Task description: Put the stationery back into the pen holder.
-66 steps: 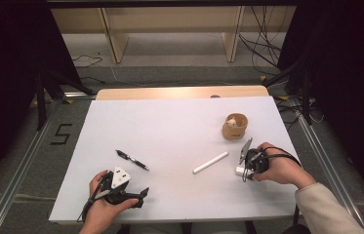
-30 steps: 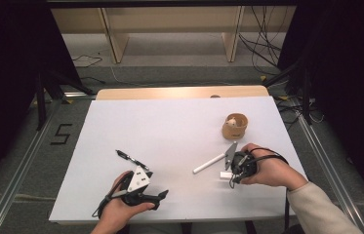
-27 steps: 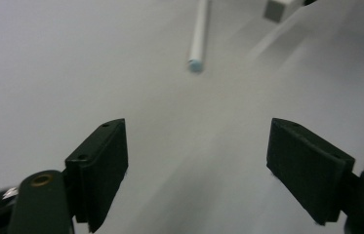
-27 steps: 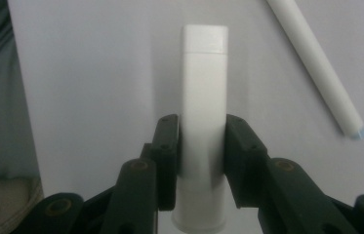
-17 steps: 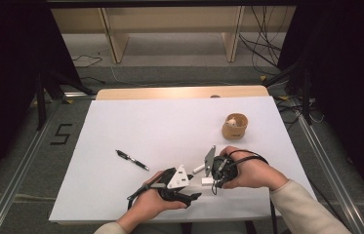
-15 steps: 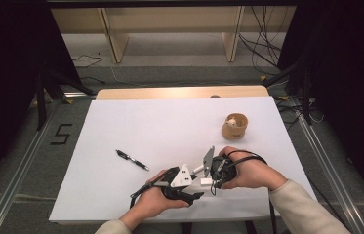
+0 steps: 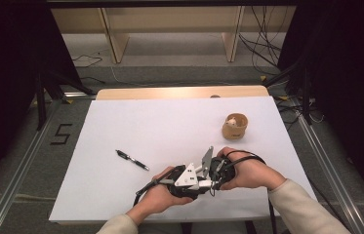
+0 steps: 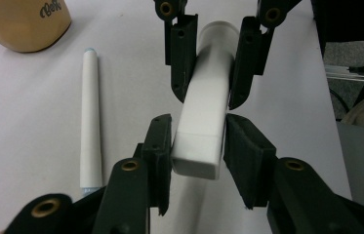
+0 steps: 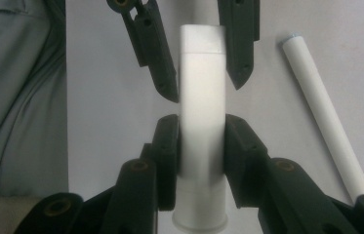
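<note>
High view: a second ago the left gripper (image 7: 196,185) lay out at 8 o'clock near the pen (image 7: 131,160). Now it has crossed to 6 o'clock on the tabletop (image 7: 170,122) and sits nose to nose with the right gripper (image 7: 212,179). The white tube (image 7: 205,185) bridges the two. The brown cup (image 7: 235,126) stands apart at 2 o'clock.

Left gripper view: its jaws have just been closing, with the tube's flat, square end between them. The pads look to have met its sides, so it is probably pinching. That suggests a two-handed hold, ready for pulling or twisting. This view also brings out a white stick (image 8: 91,122) lying at 9 o'clock beside the tube, with the cup beyond it at 11.

Right gripper view: its own jaws are clamped on the tube's round end, above a collar. The stick lies here at 3 o'clock, and a grey sleeve (image 9: 18,97) is at 9.
</note>
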Tool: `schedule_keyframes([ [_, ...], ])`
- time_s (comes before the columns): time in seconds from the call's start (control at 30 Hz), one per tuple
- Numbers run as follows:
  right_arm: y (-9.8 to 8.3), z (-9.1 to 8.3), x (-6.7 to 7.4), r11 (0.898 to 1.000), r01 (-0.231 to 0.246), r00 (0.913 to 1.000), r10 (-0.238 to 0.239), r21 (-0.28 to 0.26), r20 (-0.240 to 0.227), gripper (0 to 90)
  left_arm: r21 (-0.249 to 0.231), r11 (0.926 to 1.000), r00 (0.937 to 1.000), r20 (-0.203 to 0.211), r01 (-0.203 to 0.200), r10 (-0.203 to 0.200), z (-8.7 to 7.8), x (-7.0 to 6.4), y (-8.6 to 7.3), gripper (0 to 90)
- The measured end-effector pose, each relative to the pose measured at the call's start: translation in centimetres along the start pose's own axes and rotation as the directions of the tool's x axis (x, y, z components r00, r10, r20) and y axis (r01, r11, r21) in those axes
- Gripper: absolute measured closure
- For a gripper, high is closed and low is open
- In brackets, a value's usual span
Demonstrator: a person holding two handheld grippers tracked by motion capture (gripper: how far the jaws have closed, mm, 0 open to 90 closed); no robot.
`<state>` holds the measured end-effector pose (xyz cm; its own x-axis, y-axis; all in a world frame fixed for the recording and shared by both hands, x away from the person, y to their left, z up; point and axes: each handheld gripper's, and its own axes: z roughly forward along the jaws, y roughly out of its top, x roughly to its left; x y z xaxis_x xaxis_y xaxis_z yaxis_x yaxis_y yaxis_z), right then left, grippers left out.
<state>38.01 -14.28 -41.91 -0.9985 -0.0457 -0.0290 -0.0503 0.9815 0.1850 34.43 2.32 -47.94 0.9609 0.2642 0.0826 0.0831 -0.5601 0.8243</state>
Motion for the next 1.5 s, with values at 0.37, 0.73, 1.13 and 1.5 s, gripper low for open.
schedule_keyframes([
  [0.37,-0.2,-0.1,-0.6,0.999,-0.037,0.9993,0.037,-0.018,0.005,59.2,0.023,0.9992,0.9985,-0.043,-0.032,0.033,-0.4,-0.3,0.4,70.8],
  [0.73,-4.4,-1.2,-1.4,0.864,-0.328,0.9044,0.404,-0.383,0.137,28.7,-0.008,0.9969,0.9853,-0.152,0.078,-0.078,-1.6,1.0,-0.6,70.9],
  [1.13,-7.7,1.3,-1.1,0.571,-0.542,0.7046,0.709,-0.616,0.037,31.2,-0.109,0.9725,0.9227,-0.309,0.206,-0.23,-2.4,1.8,-1.2,70.9],
  [1.5,-6.8,3.0,-0.9,0.37,-0.61,0.6102,0.783,-0.701,-0.118,33.4,-0.158,0.9527,0.8846,-0.357,0.26,-0.3,-2.5,1.9,-1.4,70.9],
])
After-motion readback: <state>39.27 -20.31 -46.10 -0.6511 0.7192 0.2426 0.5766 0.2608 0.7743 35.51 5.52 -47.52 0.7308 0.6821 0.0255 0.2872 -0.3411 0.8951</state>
